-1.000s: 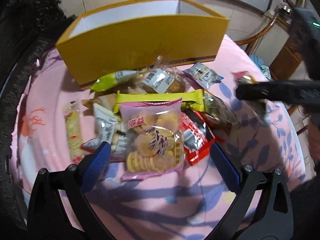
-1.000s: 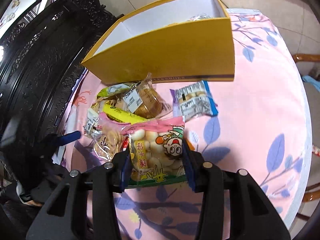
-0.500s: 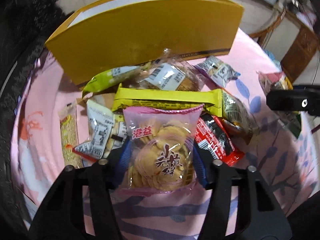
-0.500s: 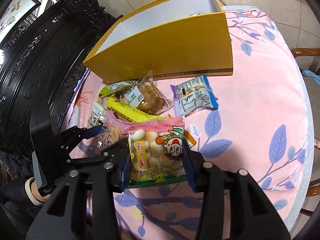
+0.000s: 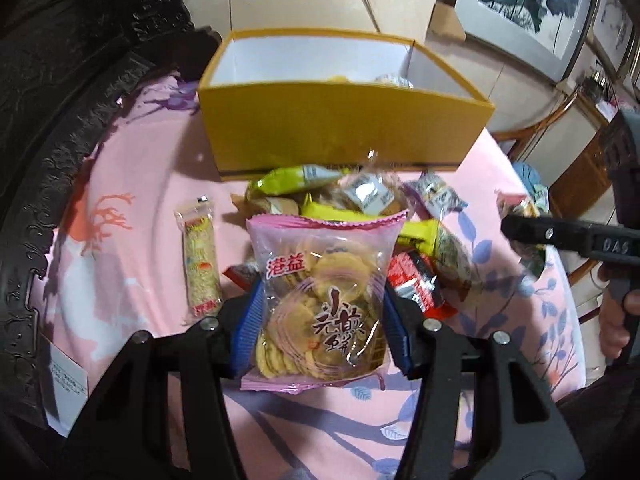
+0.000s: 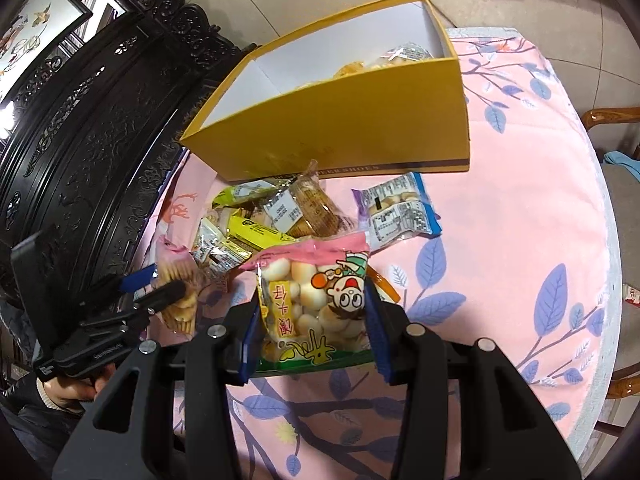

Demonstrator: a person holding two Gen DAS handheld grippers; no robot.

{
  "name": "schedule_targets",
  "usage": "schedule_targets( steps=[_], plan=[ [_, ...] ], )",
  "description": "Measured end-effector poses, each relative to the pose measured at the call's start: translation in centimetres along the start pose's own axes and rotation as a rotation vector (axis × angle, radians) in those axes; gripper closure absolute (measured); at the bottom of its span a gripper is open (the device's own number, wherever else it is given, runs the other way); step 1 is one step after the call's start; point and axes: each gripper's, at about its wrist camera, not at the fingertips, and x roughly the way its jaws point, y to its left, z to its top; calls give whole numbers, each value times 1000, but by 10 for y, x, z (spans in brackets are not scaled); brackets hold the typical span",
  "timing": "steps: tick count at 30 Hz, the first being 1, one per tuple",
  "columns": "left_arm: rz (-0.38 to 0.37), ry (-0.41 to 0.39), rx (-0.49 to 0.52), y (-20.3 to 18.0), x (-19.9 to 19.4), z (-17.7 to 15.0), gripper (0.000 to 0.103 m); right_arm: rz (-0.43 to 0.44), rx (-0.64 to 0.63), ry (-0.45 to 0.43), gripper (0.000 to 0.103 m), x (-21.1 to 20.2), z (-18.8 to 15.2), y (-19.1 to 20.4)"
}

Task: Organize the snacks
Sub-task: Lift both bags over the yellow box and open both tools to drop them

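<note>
My left gripper (image 5: 322, 330) is shut on a pink bag of round crackers (image 5: 324, 296) and holds it lifted above the snack pile (image 5: 360, 204). My right gripper (image 6: 312, 328) is shut on a pink-topped bag of small round biscuits (image 6: 312, 300), also lifted. The open yellow box (image 5: 340, 136) stands behind the pile; it also shows in the right wrist view (image 6: 340, 132), with a few snacks inside at its right end. The left gripper with its bag shows in the right wrist view (image 6: 168, 292) at the left.
A pink flowered cloth (image 6: 520, 240) covers the round table. A blue-edged biscuit pack (image 6: 396, 212) lies right of the pile. A long noodle-snack pack (image 5: 200, 256) lies left of it. Dark carved furniture (image 6: 80, 140) stands close on the left; wooden chairs (image 6: 612, 116) on the right.
My left gripper closed on the pink cracker bag and lifted it off the pile. My right gripper rose a little with its biscuit bag still held.
</note>
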Motion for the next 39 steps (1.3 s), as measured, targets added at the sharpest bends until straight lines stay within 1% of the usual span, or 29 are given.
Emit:
schedule_targets(
  steps=[7, 10, 12, 15, 16, 18, 21, 24, 25, 28, 30, 31, 32, 33, 34, 35, 36, 37, 39],
  plan=[
    [-31, -75, -11, -6, -27, 22, 48, 21, -23, -26, 57, -12, 7, 10],
    [-43, -116, -27, -7, -38, 38, 48, 31, -47, -56, 57, -23, 18, 19],
    [-43, -153, -36, -8, -45, 55, 48, 35, -59, -85, 57, -31, 29, 24],
    [-58, -201, -51, -8, -52, 86, 48, 45, -68, -148, 57, -45, 52, 30],
    [-57, -219, -53, -9, -54, 101, 48, 44, -78, -175, 57, -51, 64, 33],
    [-55, -245, -54, -11, -55, 124, 48, 31, -100, -215, 57, -57, 81, 38],
    [-38, -281, -52, -13, -55, 162, 48, 9, -126, -283, 57, -68, 117, 43],
    [-21, -295, -46, -15, -49, 198, 48, -8, -136, -322, 57, -70, 144, 45],
    [-1, -303, -39, -16, -45, 210, 48, -17, -144, -334, 57, -68, 155, 45],
    [21, -303, -37, -13, -36, 234, 48, -32, -156, -343, 57, -63, 179, 42],
    [31, -290, -32, -13, -26, 249, 48, -42, -160, -346, 57, -62, 188, 40],
    [37, -286, -29, -13, -23, 252, 47, -46, -161, -344, 57, -58, 195, 39],
    [53, -281, -27, -14, -18, 257, 44, -50, -162, -335, 56, -55, 199, 40],
    [70, -273, -25, -16, -14, 260, 22, -70, -161, -319, 55, -51, 203, 39],
    [100, -265, -30, -17, -11, 262, 2, -114, -156, -303, 39, -47, 207, 39],
    [146, -274, -40, -19, -11, 261, 2, -158, -147, -303, 16, -45, 208, 41],
    [167, -282, -41, -20, -11, 261, 2, -196, -134, -303, 7, -45, 208, 41],
    [171, -284, -37, -21, -12, 260, 2, -198, -126, -318, 1, -47, 206, 40],
    [159, -271, -29, -22, -10, 257, 2, -173, -116, -321, 1, -48, 201, 38]
  ],
)
